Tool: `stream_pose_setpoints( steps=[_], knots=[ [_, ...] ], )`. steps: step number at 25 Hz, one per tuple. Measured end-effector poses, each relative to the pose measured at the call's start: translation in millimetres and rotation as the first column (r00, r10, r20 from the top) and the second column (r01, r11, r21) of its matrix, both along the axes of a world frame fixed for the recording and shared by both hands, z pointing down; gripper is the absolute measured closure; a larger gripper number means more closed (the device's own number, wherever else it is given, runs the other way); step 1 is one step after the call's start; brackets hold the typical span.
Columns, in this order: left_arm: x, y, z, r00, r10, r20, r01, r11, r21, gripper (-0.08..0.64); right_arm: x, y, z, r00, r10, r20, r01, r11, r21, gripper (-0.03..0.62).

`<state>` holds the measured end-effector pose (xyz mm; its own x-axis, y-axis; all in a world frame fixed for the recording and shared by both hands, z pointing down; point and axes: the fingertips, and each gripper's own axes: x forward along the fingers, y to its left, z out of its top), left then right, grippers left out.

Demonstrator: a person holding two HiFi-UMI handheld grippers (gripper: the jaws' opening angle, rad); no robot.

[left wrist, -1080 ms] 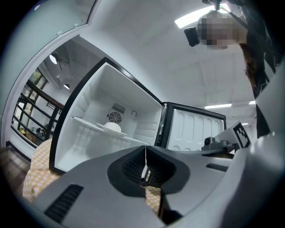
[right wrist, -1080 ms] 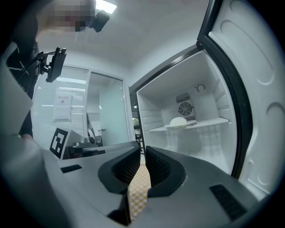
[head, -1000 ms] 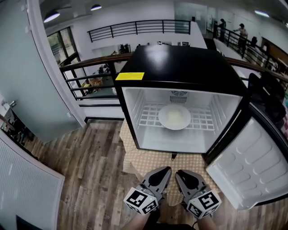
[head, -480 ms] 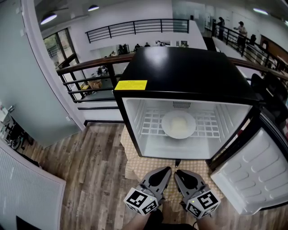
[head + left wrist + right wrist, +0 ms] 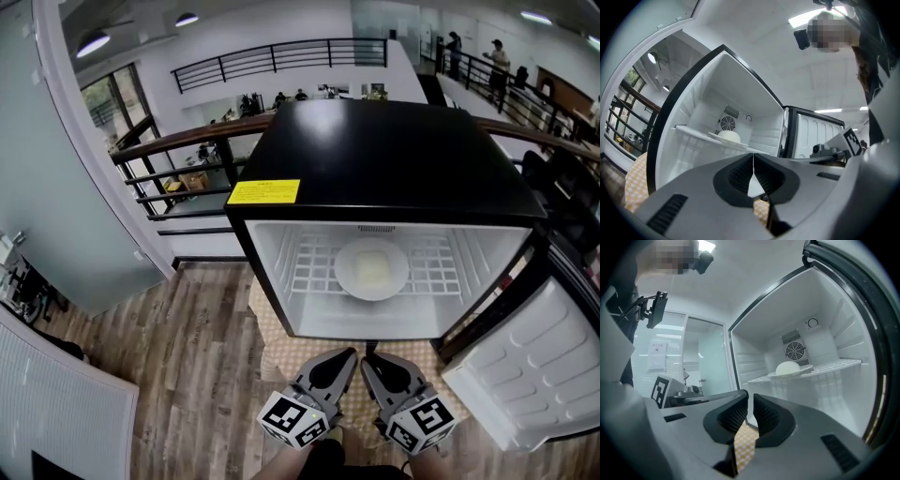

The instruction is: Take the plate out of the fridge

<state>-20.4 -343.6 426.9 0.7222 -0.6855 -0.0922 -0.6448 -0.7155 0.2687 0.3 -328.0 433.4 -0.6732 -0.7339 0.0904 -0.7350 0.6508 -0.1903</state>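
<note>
Plate: white, on the wire shelf of the open fridge, at 12 o'clock from both grippers and well apart from them. A pale mound sits on it.
Door: swung out at 3 o'clock.
Left gripper: jaws tip to tip, holding nothing.
Right gripper: jaws a thin slit apart, empty.
Both hang over the checked cloth.
Step in hand, as we judge it: the reach. We advise opening one gripper wide before entry, coming in level to the plate's near rim at 6 o'clock and pinching the rim only. We then lift it just off the wires and draw it straight out, flat, so the mound does not slide.
</note>
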Motion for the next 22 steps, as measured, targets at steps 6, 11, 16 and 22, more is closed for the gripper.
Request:
stream_pose_setpoints(
  steps=[6,11,16,22],
  knots=[
    [1,-14,-3,1.000,0.024,0.013,-0.024,1.000,0.012,0.548,8,-21,-3,0.994,0.059,0.092,-0.056,0.998,-0.030,0.537],
    [2,-24,-1,0.998,0.050,0.030,-0.050,0.998,0.024,0.548,17,-40,-4,0.967,0.133,0.218,-0.114,0.989,-0.098,0.537],
    [-2,-36,-2,0.998,0.050,0.032,-0.051,0.998,0.036,0.548,33,-66,-12,0.847,0.234,0.477,-0.124,0.960,-0.250,0.537],
    [-2,-41,-4,0.998,0.059,0.028,-0.060,0.998,0.036,0.548,41,-91,-29,0.684,0.299,0.665,-0.066,0.934,-0.351,0.469]
  ],
)
